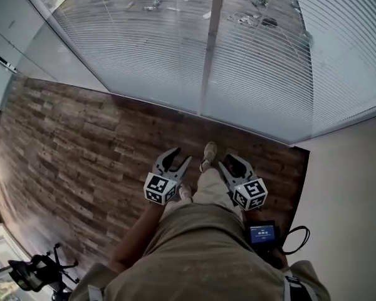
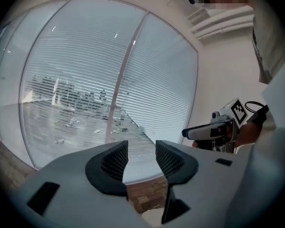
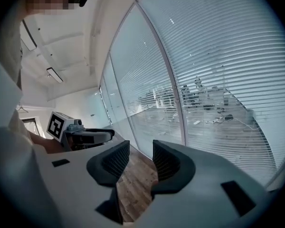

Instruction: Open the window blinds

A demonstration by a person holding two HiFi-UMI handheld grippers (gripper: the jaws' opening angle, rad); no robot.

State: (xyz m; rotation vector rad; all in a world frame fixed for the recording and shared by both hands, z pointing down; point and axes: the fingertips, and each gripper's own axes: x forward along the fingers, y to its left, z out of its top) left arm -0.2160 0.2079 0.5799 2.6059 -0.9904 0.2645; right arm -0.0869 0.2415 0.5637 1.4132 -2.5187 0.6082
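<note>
Trouser leg [image 1: 200, 256] nearest. Head view: left hand-held gripper [image 1: 177, 160] and right hand-held gripper [image 1: 235, 165] well short of blinds [image 1: 144, 42], which hang full-length, outside showing through slats.
Left gripper view: jaws wide, empty.
Right gripper view: same.
No cord or wand made out; any pull needs it located.

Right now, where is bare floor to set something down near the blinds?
The brown wood-plank floor lies bare left of the left tool, up to the white slatted window blinds. Crowded at the bottom-left black stand and round the person's feet beside the right tool.
</note>
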